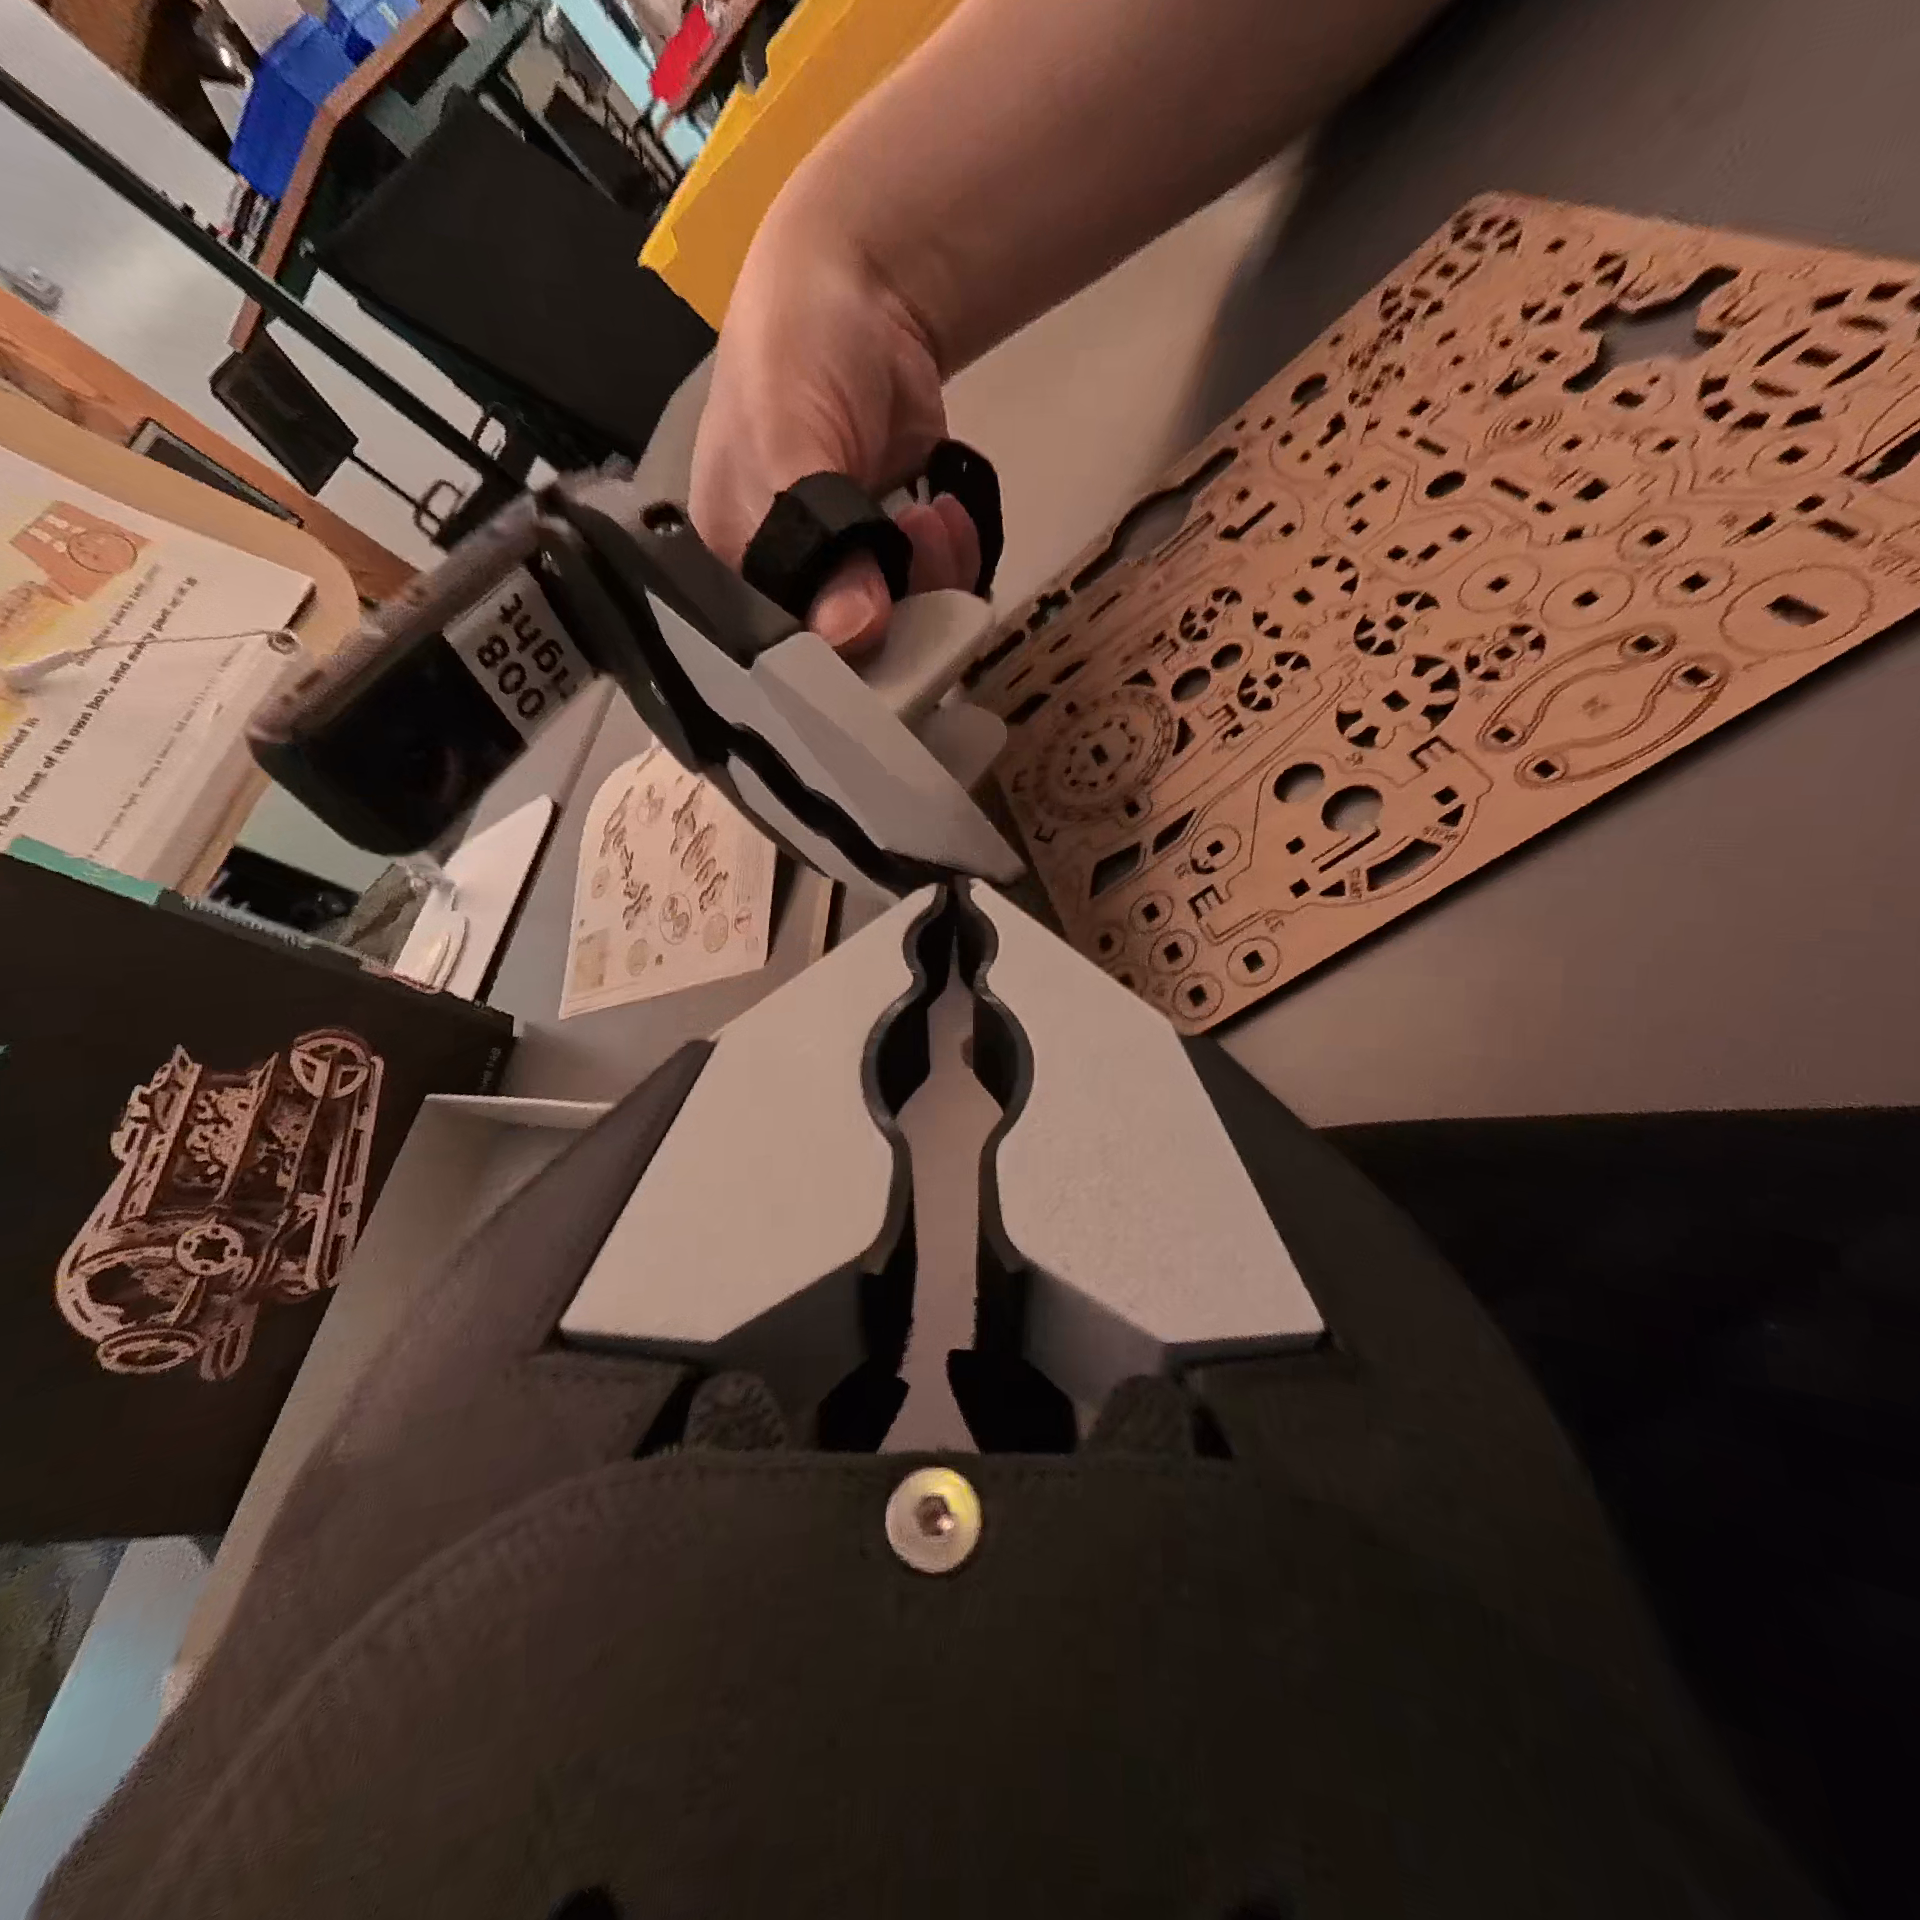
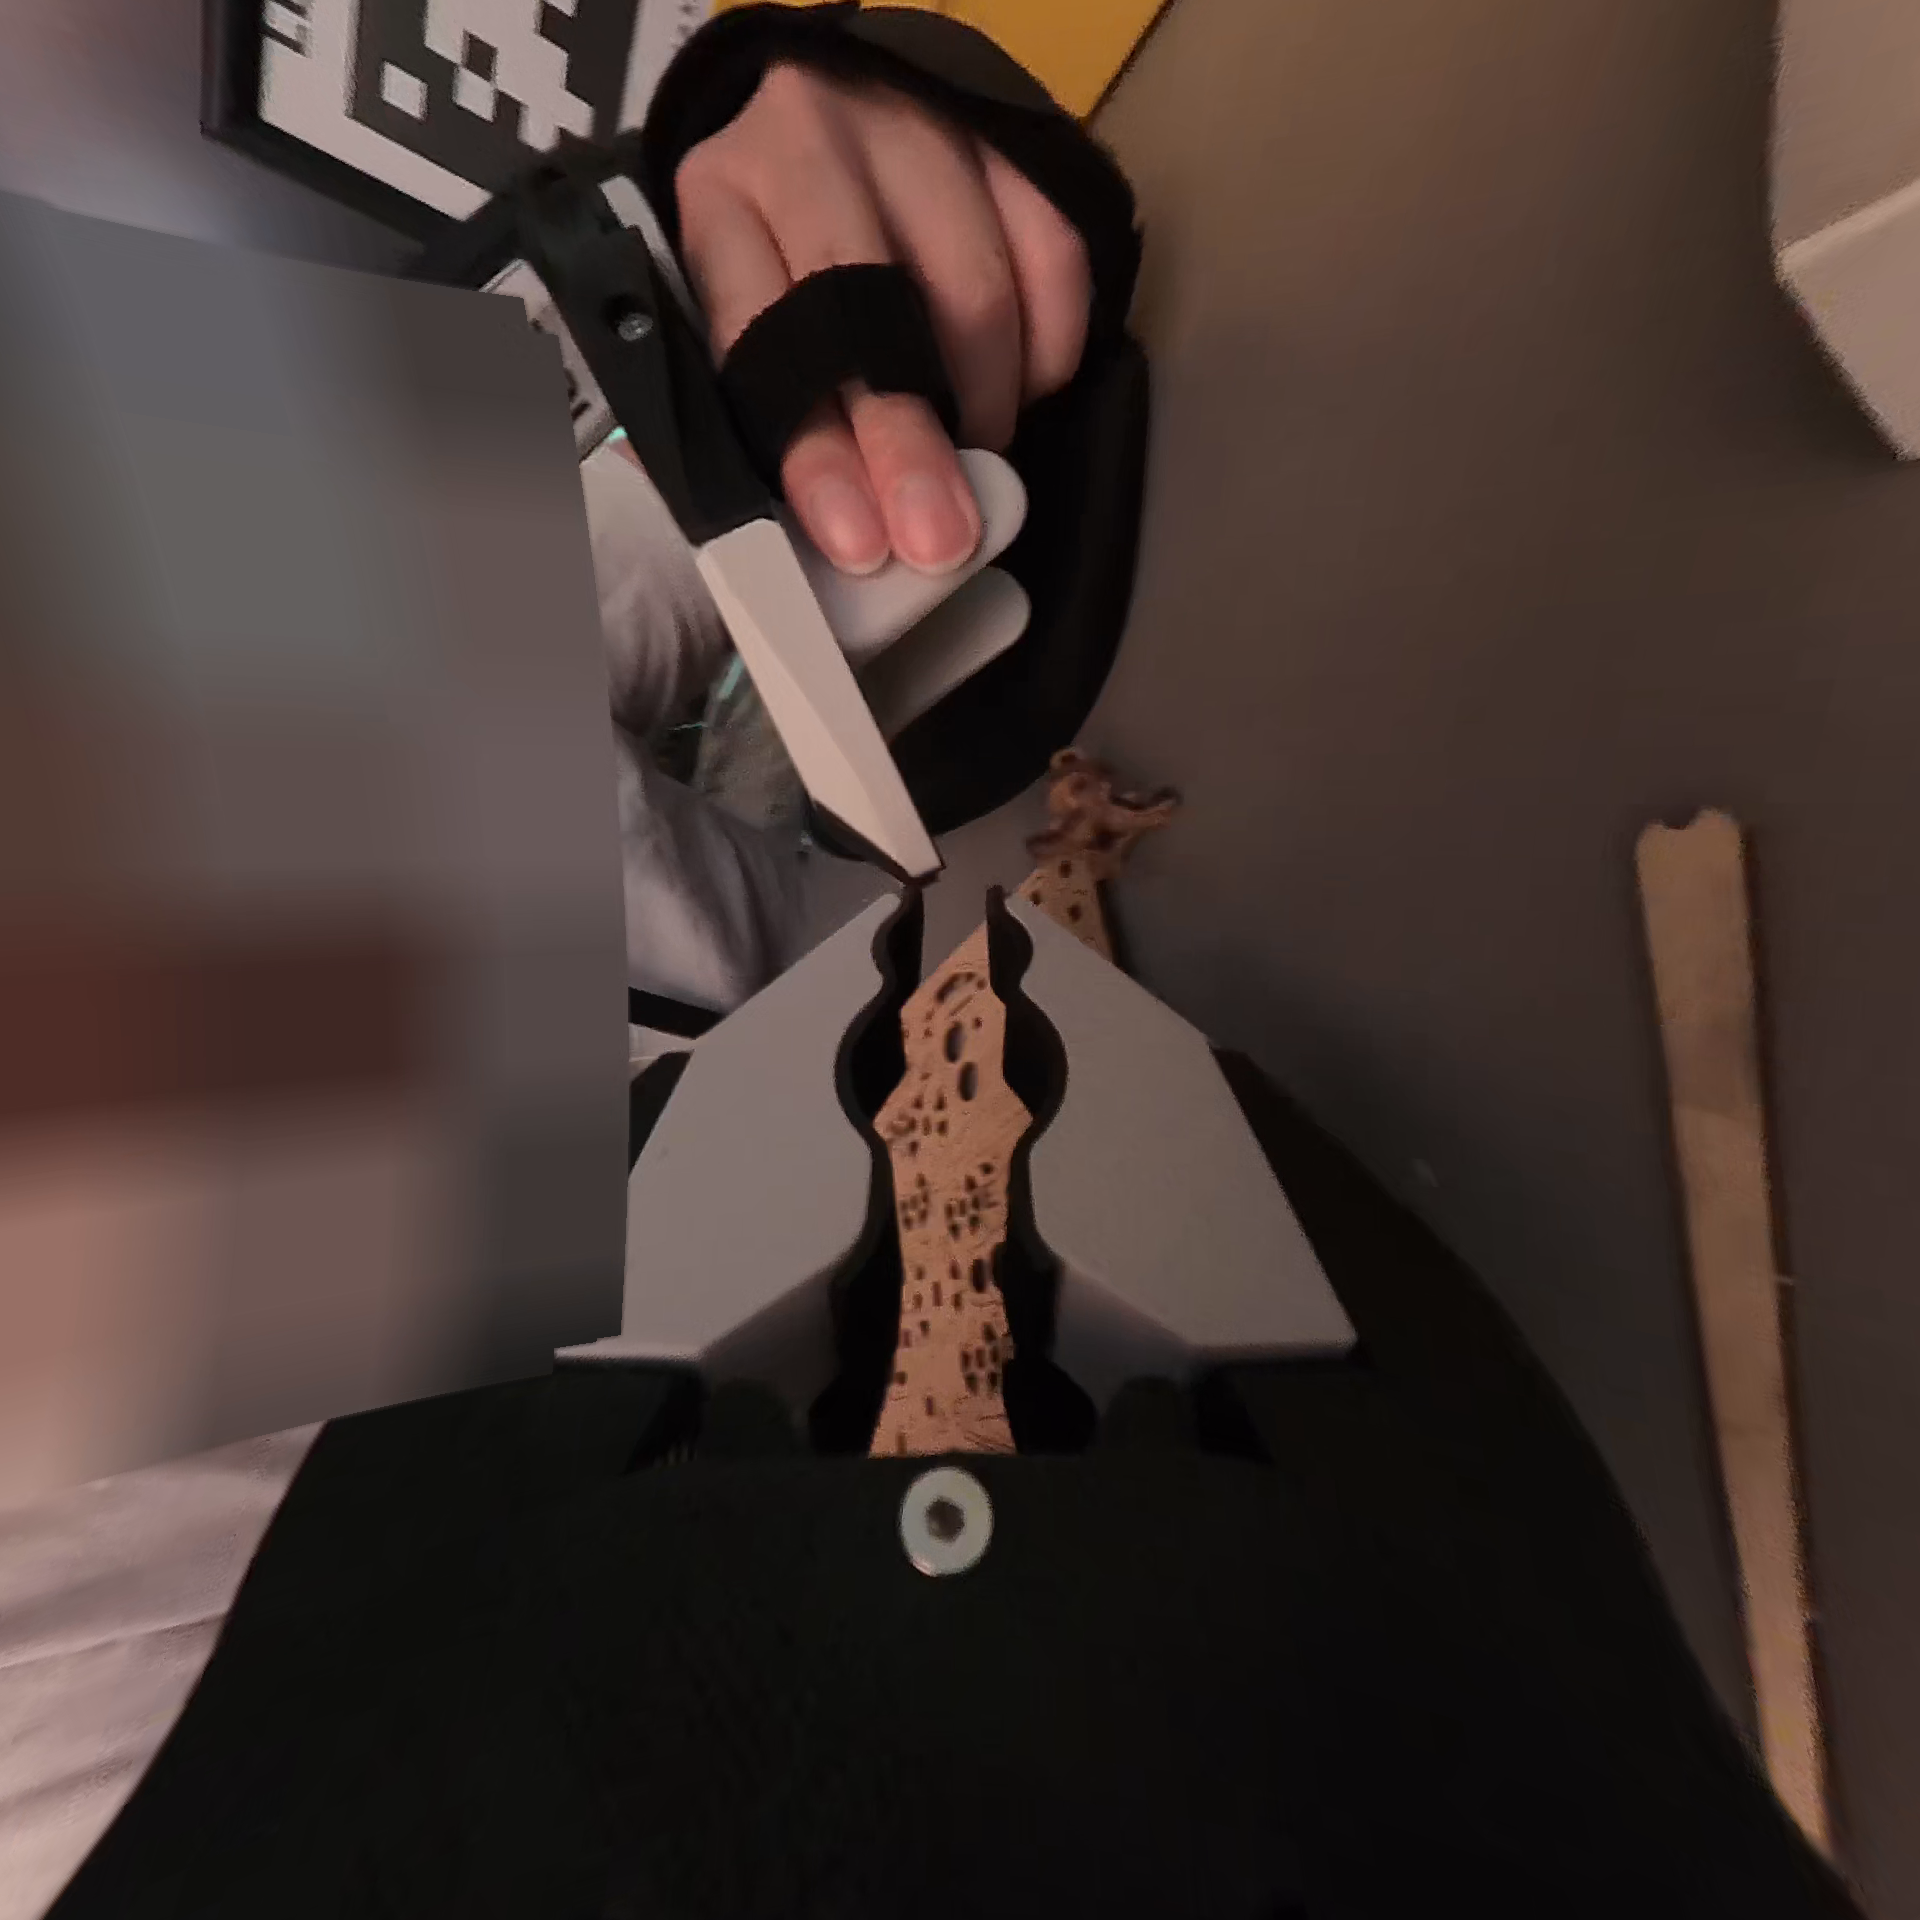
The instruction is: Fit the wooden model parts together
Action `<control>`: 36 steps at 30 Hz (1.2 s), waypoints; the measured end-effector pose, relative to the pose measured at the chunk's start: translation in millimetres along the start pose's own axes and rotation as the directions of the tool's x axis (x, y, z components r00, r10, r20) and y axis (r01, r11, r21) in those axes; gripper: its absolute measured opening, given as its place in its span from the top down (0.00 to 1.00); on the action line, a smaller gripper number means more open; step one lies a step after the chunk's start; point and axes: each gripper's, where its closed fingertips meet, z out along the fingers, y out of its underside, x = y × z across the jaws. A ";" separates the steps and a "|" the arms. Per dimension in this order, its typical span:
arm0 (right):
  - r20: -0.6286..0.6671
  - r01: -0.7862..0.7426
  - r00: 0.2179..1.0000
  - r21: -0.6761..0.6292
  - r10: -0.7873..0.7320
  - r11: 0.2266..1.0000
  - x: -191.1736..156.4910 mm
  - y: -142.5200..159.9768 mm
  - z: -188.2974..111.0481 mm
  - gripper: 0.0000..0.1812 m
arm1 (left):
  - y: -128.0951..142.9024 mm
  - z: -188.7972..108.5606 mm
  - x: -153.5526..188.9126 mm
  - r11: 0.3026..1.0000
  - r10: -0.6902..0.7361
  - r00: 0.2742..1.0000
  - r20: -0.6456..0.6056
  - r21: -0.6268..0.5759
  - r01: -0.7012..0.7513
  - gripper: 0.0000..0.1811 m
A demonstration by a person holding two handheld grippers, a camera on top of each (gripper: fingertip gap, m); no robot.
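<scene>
A flat wooden sheet of laser-cut model parts (image 1: 1455, 644) lies on the grey table (image 1: 1558, 987). My left gripper (image 1: 951, 909) is low over the table just left of the sheet's near corner, with its fingertips together and nothing visible between them. My right gripper (image 1: 987, 862) comes in from the upper left and its tips nearly touch the left gripper's tips at the sheet's edge. In the right wrist view my right gripper (image 2: 958, 904) stands a narrow gap open and empty. The sheet (image 2: 951, 1195) shows through that gap. The left gripper (image 2: 920, 864) points down at its left fingertip.
A black box with a model picture (image 1: 208, 1195) stands at the left, and a printed instruction sheet (image 1: 665, 883) lies behind the grippers. A pale wooden strip (image 2: 1704, 1143) lies on the table to the right. A yellow bin (image 1: 748, 177) and shelving stand at the back.
</scene>
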 end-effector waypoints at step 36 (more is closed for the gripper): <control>-0.660 0.434 0.533 -0.325 -0.530 0.840 26.8 -20.6 -4.8 0.86 | 57.9 -27.8 -86.5 0.868 -0.413 0.805 0.427 -0.084 0.490 1.00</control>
